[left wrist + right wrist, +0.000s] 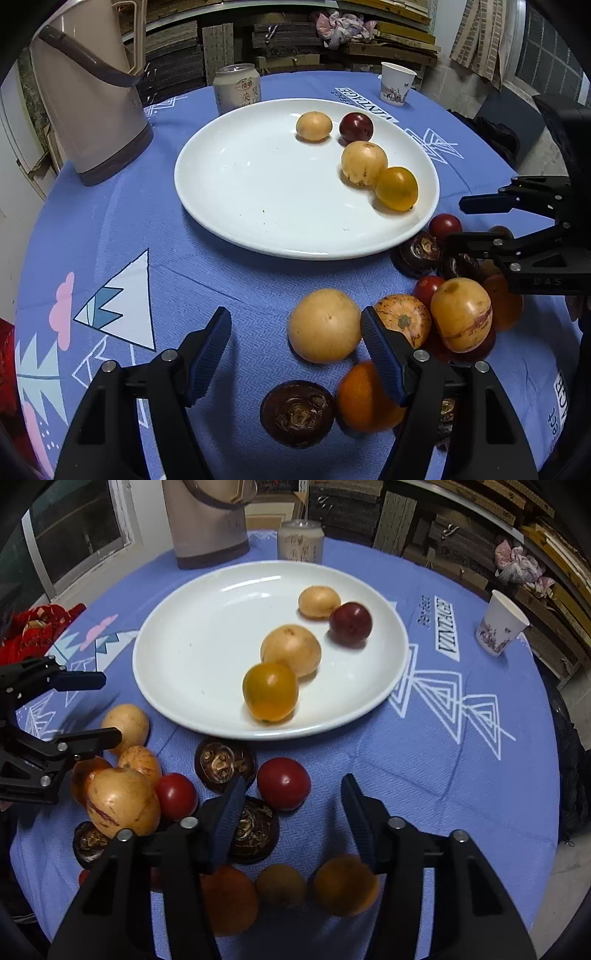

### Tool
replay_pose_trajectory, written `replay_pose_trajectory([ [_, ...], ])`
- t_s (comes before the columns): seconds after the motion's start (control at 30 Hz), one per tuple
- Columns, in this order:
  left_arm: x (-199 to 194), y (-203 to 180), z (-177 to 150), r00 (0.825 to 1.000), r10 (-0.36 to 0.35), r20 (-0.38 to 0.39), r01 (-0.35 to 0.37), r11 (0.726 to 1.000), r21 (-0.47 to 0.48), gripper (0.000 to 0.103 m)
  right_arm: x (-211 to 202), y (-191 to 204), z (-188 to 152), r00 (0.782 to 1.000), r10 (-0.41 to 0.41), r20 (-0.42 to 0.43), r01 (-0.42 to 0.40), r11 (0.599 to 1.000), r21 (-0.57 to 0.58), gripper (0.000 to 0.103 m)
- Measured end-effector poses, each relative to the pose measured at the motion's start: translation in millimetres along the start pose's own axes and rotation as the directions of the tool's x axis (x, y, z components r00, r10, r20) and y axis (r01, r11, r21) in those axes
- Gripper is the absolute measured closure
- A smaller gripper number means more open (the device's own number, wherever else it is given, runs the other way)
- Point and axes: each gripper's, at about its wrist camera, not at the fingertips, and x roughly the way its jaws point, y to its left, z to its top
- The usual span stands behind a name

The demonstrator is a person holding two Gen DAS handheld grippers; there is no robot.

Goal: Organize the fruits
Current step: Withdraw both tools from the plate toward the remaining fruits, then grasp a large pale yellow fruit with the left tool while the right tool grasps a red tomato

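A round table under a blue patterned cloth (184, 236) carries a wide white plate (229, 192) near its middle, and four fruits already sit along one side of it: a small tan one (314, 126), a dark red one (356, 127), a larger pale yellow one (364, 163) and an orange-yellow one (396, 188) nearest the rim. The rest of the fruit lies loose on the cloth just off the plate's near edge, a jumble of red tomatoes (283, 783), dark brown mangosteens (225, 764), streaked yellow fruits (123, 802) and oranges (345, 884). The left gripper (295, 328) hangs over this heap with its fingers apart; a pale round fruit (324, 325) rests against the inside of one blue pad while the other pad stands clear of it over bare cloth. The right gripper (291, 797) points down at the near part of the pile, fingers parted with only cloth between the tips; a red tomato sits just ahead of the gap, and one finger crosses in front of a mangosteen (255, 830). Behind the plate stand a beige kettle (88, 110), a drink can (237, 88) and a paper cup (397, 88).
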Motion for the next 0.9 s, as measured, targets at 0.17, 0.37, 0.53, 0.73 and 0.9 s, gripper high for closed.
replay_pose_trajectory([
  [0.17, 3.6, -1.8, -2.8, 1.000, -0.011, -0.008, 0.011, 1.000, 0.009, 0.029, 3.9, 1.1, 0.6, 1.000, 0.016, -0.002, -0.016, 1.000, 0.009, 0.058],
  [0.37, 8.0, -1.2, -4.6, 1.000, -0.024, -0.014, 0.024, 1.000, -0.003, 0.028, 5.4, 3.7, 1.8, 0.999, 0.041, -0.010, -0.041, 0.999, 0.018, 0.069],
  [0.53, 13.0, -0.2, -5.5, 0.999, -0.041, 0.002, 0.041, 0.999, -0.023, 0.033, 13.0, -5.6, 2.7, 0.998, 0.057, -0.027, -0.055, 0.996, 0.076, 0.071],
  [0.73, 13.3, -4.3, -4.0, 0.996, -0.093, 0.007, 0.093, 0.996, -0.011, 0.057, 15.2, -6.0, 3.6, 0.999, 0.030, -0.032, -0.027, 0.995, 0.093, 0.072],
  [0.9, 12.6, 1.3, -2.0, 0.996, -0.089, 0.013, 0.090, 0.995, -0.044, 0.057, 6.9, -7.6, 4.7, 0.999, 0.036, -0.006, -0.035, 0.994, 0.100, 0.073],
])
